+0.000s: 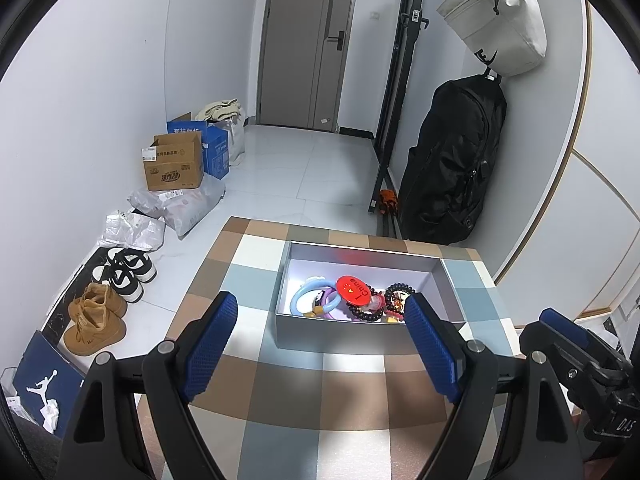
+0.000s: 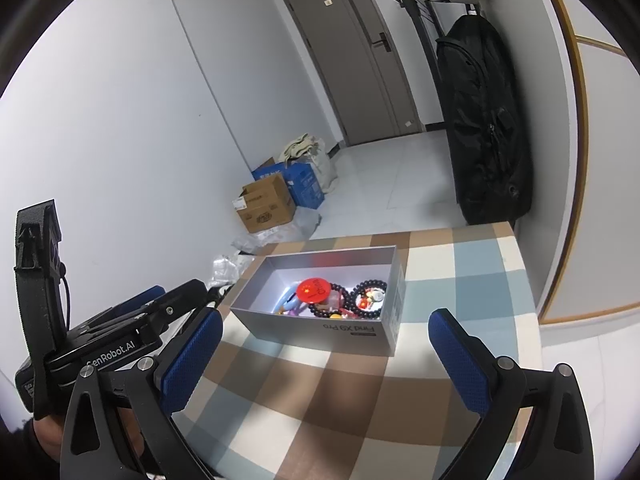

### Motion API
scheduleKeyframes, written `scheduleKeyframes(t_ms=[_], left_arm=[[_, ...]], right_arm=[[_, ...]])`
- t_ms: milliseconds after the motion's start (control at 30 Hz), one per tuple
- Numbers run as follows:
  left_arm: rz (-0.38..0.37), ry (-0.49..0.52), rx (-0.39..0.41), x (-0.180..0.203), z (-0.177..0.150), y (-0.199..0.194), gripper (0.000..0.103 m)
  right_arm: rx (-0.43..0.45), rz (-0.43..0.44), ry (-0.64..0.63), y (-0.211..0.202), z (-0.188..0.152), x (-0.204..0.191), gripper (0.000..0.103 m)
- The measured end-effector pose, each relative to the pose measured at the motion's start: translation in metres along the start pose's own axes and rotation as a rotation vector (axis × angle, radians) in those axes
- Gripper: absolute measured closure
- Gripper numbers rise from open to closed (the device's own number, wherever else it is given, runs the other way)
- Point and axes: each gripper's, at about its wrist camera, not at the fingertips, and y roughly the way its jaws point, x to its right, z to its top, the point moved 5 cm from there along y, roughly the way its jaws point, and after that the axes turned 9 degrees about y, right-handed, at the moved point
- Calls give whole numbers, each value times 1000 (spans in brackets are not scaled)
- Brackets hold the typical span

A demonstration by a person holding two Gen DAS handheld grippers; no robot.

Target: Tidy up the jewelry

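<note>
- The grey door [image 1: 308, 40] stands shut at the far end of the room, across the pale tiled floor [image 1: 304, 164].
- A black backpack [image 1: 452, 160] hangs against the wall on the right, with a white sling bag [image 1: 500, 20] hung above it.
- The counter [image 1: 288, 400], under a checked cloth of brown, blue and white, carries the task's things.
- Cardboard boxes [image 1: 176, 164] and plastic parcels [image 1: 180, 208] lie along the wall on the left; nearer, two pairs of shoes [image 1: 108, 292] sit on the floor beside the counter.
- A grey open box [image 1: 360, 336] sits on the counter ahead of both tools, with nothing between it and them.
- The left hand-held gripper [image 1: 320, 340] hovers low over the counter just short of the box, its jaws spread wide and holding nothing; its right blue pad overlaps the box's near right corner in the left wrist view.
- The right hand-held gripper [image 2: 328, 356] is likewise wide apart and empty, angled toward the box from the right, with the left tool beside it.
- The jewelry sits heaped in the near end of the box: a red round badge [image 1: 353, 289] on top, dark bead bracelets [image 1: 366, 314] beside it, and a light blue ring [image 1: 304, 300] and purple ring [image 1: 332, 304] to the left.
</note>
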Motion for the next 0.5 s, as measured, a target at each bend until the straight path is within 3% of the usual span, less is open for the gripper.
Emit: scheduleKeyframes(t_ms=[500], left_arm=[[-5,-5,-10,2,0,1,21]], right_arm=[[0,-3,3,0,-1,1,0]])
